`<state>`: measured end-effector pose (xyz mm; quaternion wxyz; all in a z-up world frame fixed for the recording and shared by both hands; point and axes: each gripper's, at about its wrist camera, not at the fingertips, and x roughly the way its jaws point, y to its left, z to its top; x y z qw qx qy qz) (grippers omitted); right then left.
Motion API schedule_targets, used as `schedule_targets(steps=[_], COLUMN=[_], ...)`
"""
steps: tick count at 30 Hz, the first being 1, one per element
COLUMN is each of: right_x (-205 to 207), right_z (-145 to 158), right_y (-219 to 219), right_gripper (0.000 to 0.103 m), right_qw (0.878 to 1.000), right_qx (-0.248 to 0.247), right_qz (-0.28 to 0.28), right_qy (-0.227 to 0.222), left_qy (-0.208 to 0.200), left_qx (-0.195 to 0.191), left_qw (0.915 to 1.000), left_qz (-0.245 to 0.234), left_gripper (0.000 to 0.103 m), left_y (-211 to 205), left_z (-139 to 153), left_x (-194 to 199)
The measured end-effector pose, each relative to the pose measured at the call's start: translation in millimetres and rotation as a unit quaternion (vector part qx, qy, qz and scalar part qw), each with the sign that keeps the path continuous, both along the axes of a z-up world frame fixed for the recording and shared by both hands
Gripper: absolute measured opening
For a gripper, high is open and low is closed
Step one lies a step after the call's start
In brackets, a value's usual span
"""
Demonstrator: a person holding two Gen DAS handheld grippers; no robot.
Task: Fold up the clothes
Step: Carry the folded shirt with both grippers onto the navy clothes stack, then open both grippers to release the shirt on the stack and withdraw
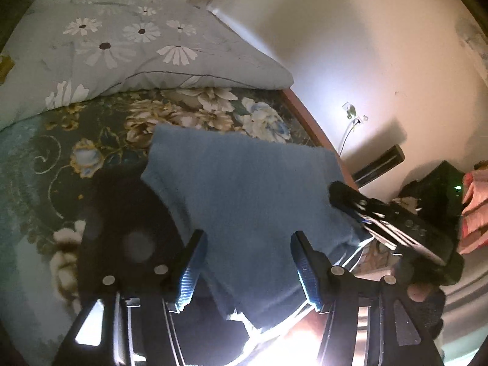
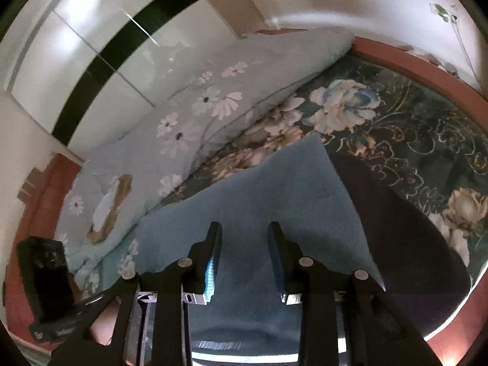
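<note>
Left gripper (image 1: 248, 238) released, blue garment (image 1: 244, 189) between and beyond fingers, unpinched. Right gripper (image 2: 244, 228) released above same garment (image 2: 259, 195).

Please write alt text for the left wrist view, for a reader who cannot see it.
A blue garment lies between the open fingers of the left gripper, over a floral bedspread. The right gripper reaches in from the right edge; a daisy-print quilt lies behind.
</note>
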<state>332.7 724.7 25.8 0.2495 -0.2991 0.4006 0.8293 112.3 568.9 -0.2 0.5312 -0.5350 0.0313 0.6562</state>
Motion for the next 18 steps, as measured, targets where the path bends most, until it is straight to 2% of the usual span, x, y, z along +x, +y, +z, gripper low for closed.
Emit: schedule_targets(steps=[4, 7, 12, 14, 16, 18], right_x=[15.3, 24.0, 37.1, 41.7, 45.7, 48.6], right_z=[-2.2, -2.9, 18.2, 26.3, 28.9, 24.4], right_y=[-17.0, -27.8, -52.1, -66.4, -83.8, -100.2], right_gripper=[0.033, 0.033, 0.033, 0.033, 0.040, 0.040], right_qw=[1.000, 1.000, 1.000, 0.999, 0.998, 0.998], right_qx=[0.005, 0.005, 0.018, 0.026, 0.029, 0.024], right_qz=[-0.004, -0.011, -0.025, -0.029, -0.035, -0.040], right_qy=[-0.010, -0.021, 0.005, 0.020, 0.031, 0.036], left_qy=[-0.013, -0.024, 0.010, 0.031, 0.046, 0.057], left_qx=[-0.026, -0.023, -0.007, -0.004, -0.003, -0.003], left_qw=[0.9995, 0.9994, 0.9994, 0.9987, 0.9980, 0.9975], left_qz=[-0.014, -0.012, -0.034, -0.040, -0.042, -0.041], left_gripper=[0.063, 0.063, 0.064, 0.068, 0.077, 0.083], left_y=[-6.4, -16.7, -44.2, -60.0, -76.5, -90.7], left_z=[-12.0, -13.4, 9.1, 17.8, 22.5, 24.2], left_x=[8.0, 12.2, 29.6, 38.4, 47.0, 54.2])
